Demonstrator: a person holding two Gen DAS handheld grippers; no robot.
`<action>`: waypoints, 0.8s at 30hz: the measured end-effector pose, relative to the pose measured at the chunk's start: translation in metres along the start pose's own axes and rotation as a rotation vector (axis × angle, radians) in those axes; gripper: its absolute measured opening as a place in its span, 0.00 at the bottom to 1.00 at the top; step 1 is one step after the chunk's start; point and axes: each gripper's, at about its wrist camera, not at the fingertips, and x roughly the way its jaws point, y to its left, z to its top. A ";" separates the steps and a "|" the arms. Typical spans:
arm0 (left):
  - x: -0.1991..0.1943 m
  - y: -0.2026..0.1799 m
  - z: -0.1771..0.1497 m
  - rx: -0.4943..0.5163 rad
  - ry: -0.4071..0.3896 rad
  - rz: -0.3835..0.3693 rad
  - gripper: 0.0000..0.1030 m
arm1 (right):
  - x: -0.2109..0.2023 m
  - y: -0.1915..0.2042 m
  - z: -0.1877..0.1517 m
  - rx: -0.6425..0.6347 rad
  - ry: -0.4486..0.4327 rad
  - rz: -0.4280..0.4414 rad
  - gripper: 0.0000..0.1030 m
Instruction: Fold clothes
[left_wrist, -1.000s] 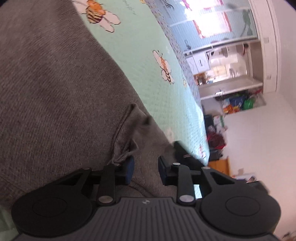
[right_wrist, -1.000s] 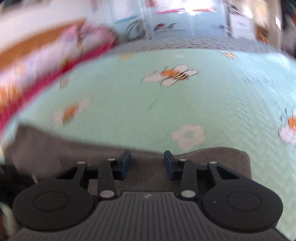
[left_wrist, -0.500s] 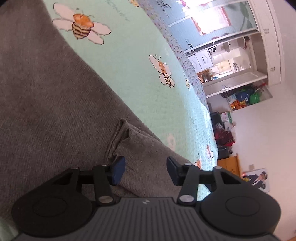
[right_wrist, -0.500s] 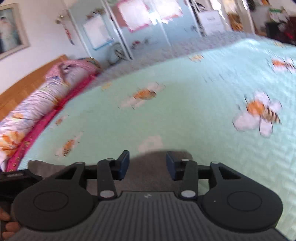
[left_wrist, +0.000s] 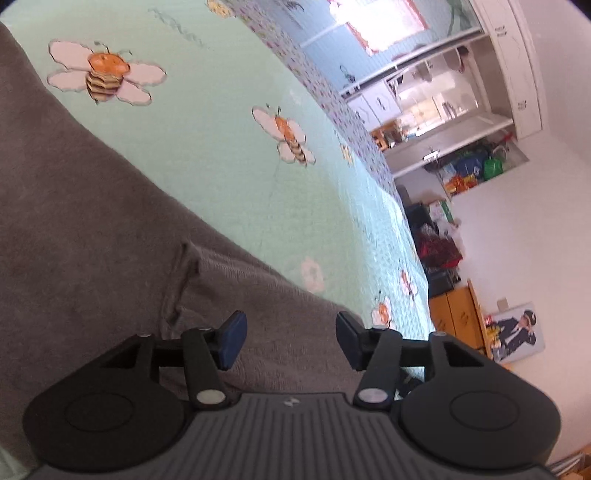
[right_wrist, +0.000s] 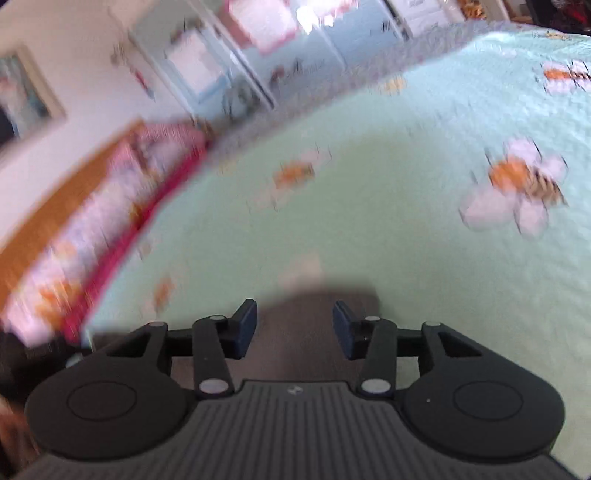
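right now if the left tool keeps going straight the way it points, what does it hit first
Probably the grey knitted garment lying on the mint bee-print bedspread; the open left tool points across it, though depth is unclear.

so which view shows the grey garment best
The left wrist view: the grey garment fills its left side, sharp, with a crease and edge visible. The right wrist view shows only a small blurred patch between the fingers.

A: Where is the left wrist camera looking from?
B: It is sitting close over the grey cloth (left_wrist: 92, 229), rolled sideways, facing along the bed (left_wrist: 229, 155) toward shelves (left_wrist: 443, 122) at 2 o'clock.
A: And the right?
B: It is looking, blurred, across the bed (right_wrist: 388, 206) toward a headboard (right_wrist: 62, 206) at 9 o'clock. Both are sharing cloth (right_wrist: 303, 332) and bed.
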 end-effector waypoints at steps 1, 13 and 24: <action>0.000 0.000 -0.001 0.000 0.002 0.000 0.55 | -0.001 0.000 -0.008 -0.038 0.024 -0.020 0.46; 0.003 0.001 -0.014 -0.002 0.030 0.000 0.55 | -0.010 0.061 -0.080 -0.461 -0.045 -0.304 0.62; 0.010 0.007 -0.021 0.024 0.045 0.033 0.55 | -0.015 0.078 -0.053 -0.451 -0.253 -0.337 0.68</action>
